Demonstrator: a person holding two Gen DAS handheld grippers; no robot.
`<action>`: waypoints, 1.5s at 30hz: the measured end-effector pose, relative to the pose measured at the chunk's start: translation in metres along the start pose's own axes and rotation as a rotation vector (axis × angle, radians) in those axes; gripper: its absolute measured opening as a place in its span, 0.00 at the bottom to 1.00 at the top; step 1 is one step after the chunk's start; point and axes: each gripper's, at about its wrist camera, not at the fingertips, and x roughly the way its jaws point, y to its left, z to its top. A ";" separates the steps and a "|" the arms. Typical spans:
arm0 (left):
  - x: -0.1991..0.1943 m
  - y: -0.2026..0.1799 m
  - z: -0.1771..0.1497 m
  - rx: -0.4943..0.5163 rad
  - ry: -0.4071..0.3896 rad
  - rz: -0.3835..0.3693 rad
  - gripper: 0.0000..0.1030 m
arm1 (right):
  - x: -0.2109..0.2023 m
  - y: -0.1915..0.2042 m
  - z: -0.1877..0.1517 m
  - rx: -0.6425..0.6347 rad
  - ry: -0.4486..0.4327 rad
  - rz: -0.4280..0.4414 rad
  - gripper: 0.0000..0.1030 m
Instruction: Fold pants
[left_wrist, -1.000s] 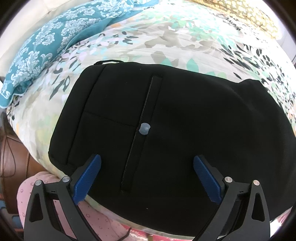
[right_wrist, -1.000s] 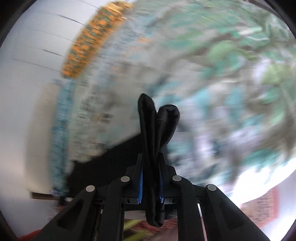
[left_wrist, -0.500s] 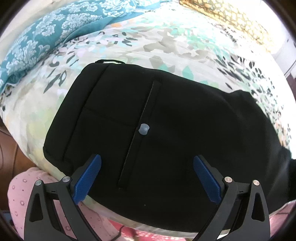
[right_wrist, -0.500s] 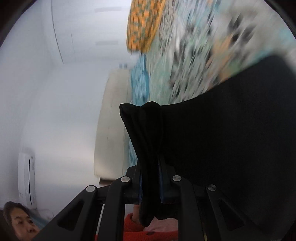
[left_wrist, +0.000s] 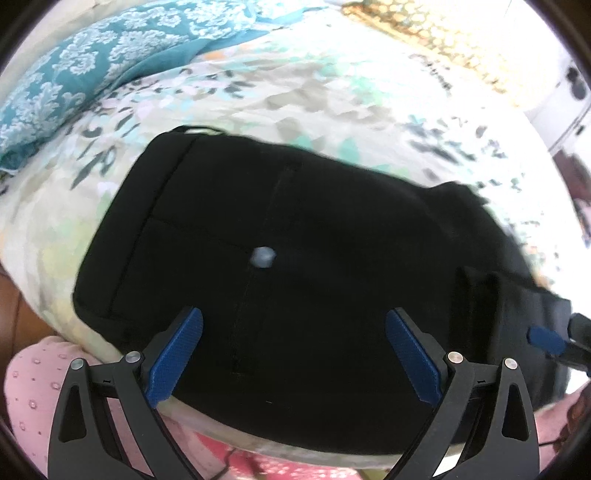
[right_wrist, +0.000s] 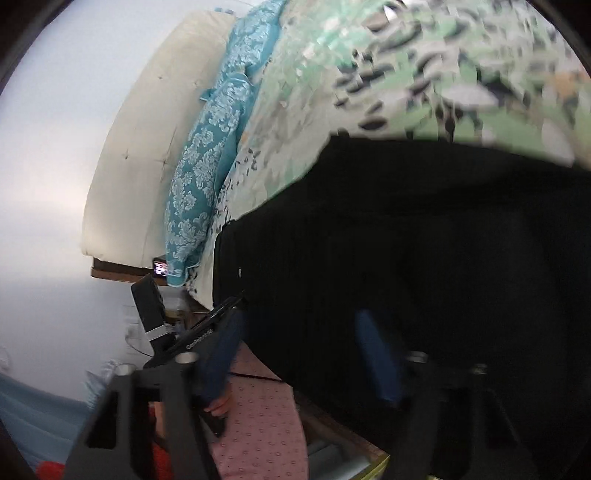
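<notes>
Black pants (left_wrist: 295, 221) lie folded on the floral bedspread (left_wrist: 295, 92), a pale button (left_wrist: 262, 257) at their middle. My left gripper (left_wrist: 293, 350) hovers open over the near edge of the pants, holding nothing. A folded-over layer of black cloth (left_wrist: 491, 295) lies on the right side, and one blue pad (left_wrist: 546, 339) of my right gripper shows beside it. In the right wrist view my right gripper (right_wrist: 301, 356) is low over the pants (right_wrist: 406, 258). Its jaws are opening, with cloth lying beneath them and nothing pinched.
A teal patterned pillow (left_wrist: 92, 74) lies at the back left and an orange patterned one (left_wrist: 443, 55) at the back right. A cream headboard (right_wrist: 147, 129) stands behind the teal pillow (right_wrist: 207, 166). A person's pink clothing (left_wrist: 33, 369) is at the bed's near edge.
My right gripper swept across with the end of the pants pinched, then spread its jaws and let the cloth go. A folded layer now lies on the pants' right side. The left gripper stayed open.
</notes>
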 end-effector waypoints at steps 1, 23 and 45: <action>-0.008 -0.003 -0.001 0.001 -0.017 -0.066 0.96 | -0.020 0.004 0.000 -0.036 -0.041 -0.012 0.68; 0.017 -0.145 -0.044 0.370 0.196 -0.303 0.11 | -0.181 -0.061 -0.063 -0.022 -0.385 -0.212 0.80; 0.005 -0.094 -0.027 0.209 0.109 -0.176 0.75 | -0.151 -0.097 -0.063 -0.111 -0.184 -0.722 0.80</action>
